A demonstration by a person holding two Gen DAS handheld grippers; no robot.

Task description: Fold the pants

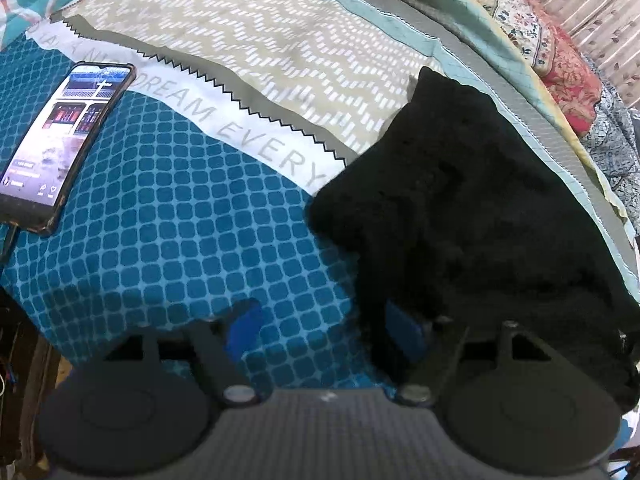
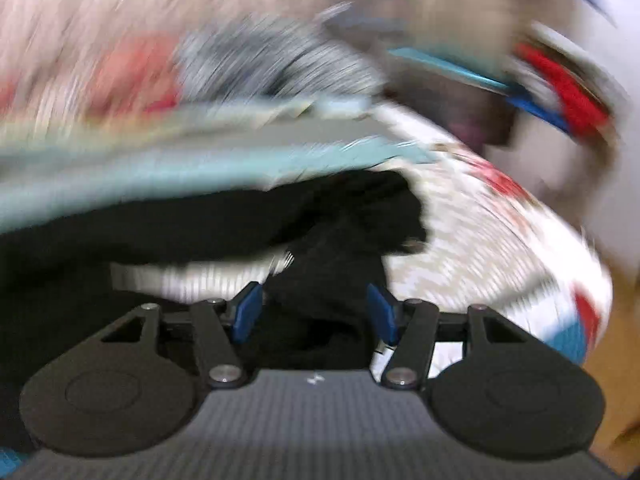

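Left wrist view: left gripper (image 1: 326,330) stood with jaws apart over the blue-checked bedsheet (image 1: 168,216), nothing pinched; the black pants (image 1: 472,216) lay bunched ahead and to its right, against the right pad, with a phone (image 1: 60,140) far left. Right wrist view, heavily blurred: right gripper (image 2: 316,312) had black fabric between its spread pads; grip unclear.

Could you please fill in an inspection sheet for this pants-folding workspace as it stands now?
Surface: patterned bedsheet, blue squares and beige chevrons.
Job's things: black pants bunched at the bed's right.
Clutter: phone, screen lit.
Grippers: left gripper open, beside the pants' edge; right gripper open, black cloth between its fingers, view blurred.
Cables: dark lead at the phone's lower end.
Surroundings: floral bedding beyond.
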